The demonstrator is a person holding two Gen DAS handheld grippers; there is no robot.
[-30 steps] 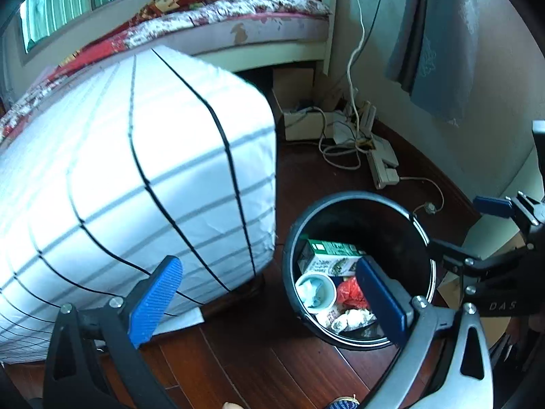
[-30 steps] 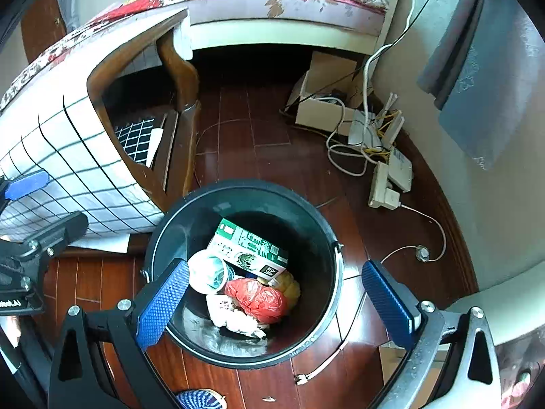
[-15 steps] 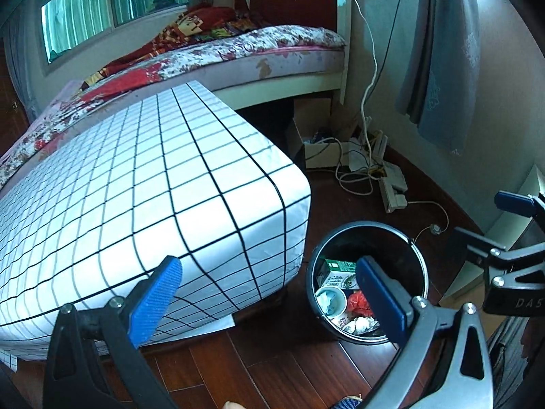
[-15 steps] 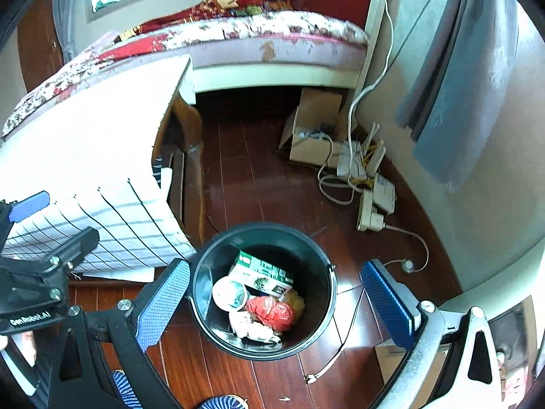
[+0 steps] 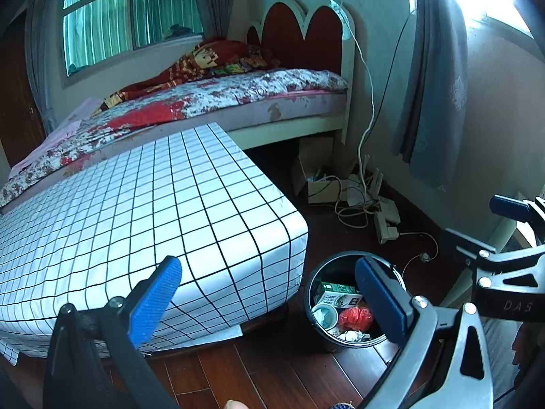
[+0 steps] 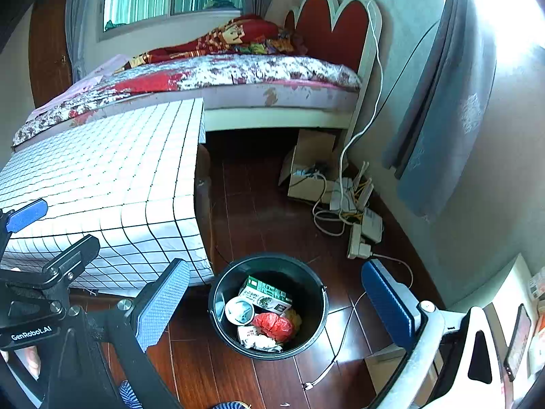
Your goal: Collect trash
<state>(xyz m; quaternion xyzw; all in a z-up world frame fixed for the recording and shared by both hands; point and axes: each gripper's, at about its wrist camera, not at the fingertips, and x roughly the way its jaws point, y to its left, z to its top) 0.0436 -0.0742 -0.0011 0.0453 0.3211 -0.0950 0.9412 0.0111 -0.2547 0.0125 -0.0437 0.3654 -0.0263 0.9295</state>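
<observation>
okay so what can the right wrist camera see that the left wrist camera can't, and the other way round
Only the right wrist view shows the dark device standing on the white shelf at the far right, the side of the grid-covered table facing the bed, and the left gripper from the side.

Only the left wrist view shows the grid cloth's long front drop and the right gripper from the side.

Both show the black bin holding a green and white carton, a paper cup and a red bag, plus the bed, the cables and power strip, and the curtain.
</observation>
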